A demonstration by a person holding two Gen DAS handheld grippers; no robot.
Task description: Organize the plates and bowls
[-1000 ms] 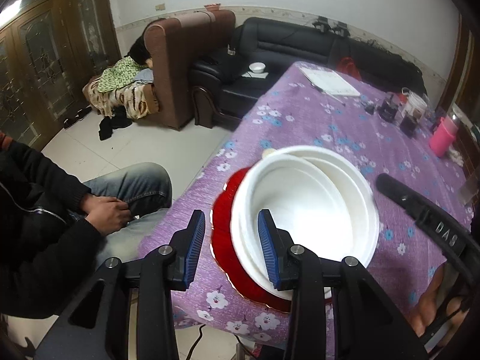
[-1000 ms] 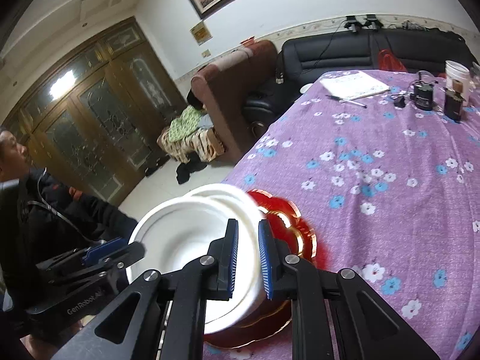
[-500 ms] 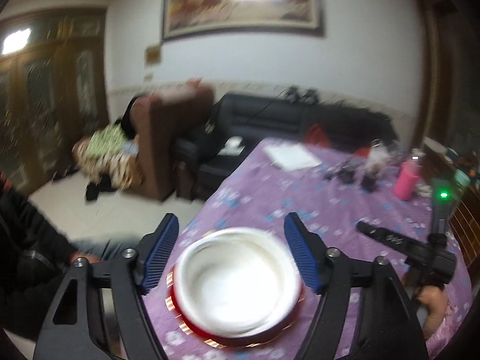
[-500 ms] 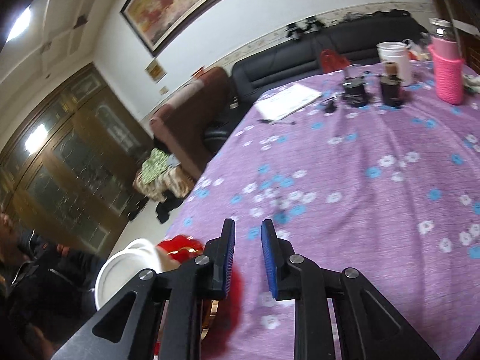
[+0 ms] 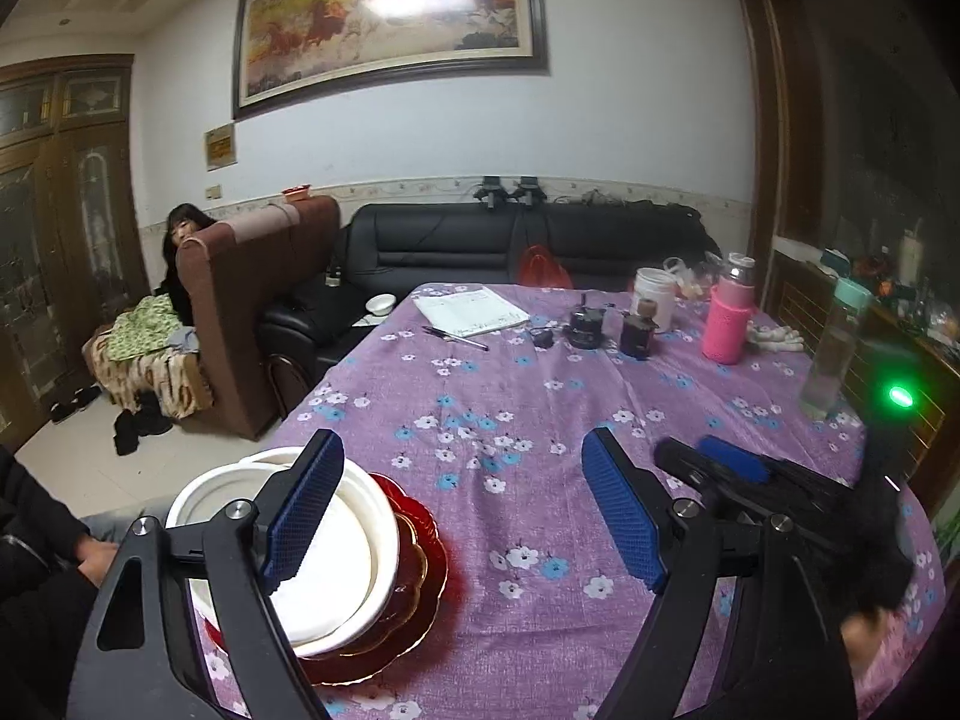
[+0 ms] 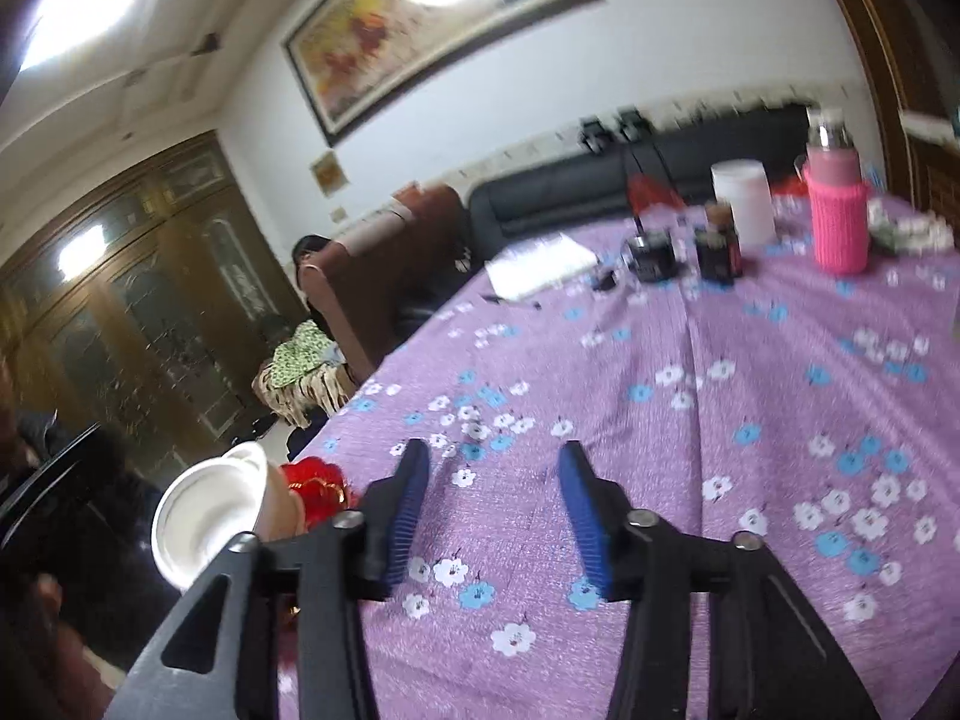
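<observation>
Left gripper (image 5: 462, 510) hangs w/ jaws wide apart, just been opening, nothing btwn them. We see white bowls (image 5: 336, 546) nested on red plates (image 5: 414, 570) at the table's (image 5: 540, 420) near-left edge, prob. stacked to save space. Right gripper (image 6: 492, 516), also empty, jaws just been opening, sits over bare cloth, well clear of the stack.

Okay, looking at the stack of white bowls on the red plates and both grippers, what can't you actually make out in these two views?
- Left wrist view: the left gripper, jaws wide with nothing between them, covers part of the stacked white bowls; their count is unclear.
- The glossy red gold-rimmed plates lie mostly under the bowls; their number is hidden.
- Right wrist view: motion blur, and the open, empty right gripper cuts off the stack's base.
- The white notebook's writing is too small.
</observation>
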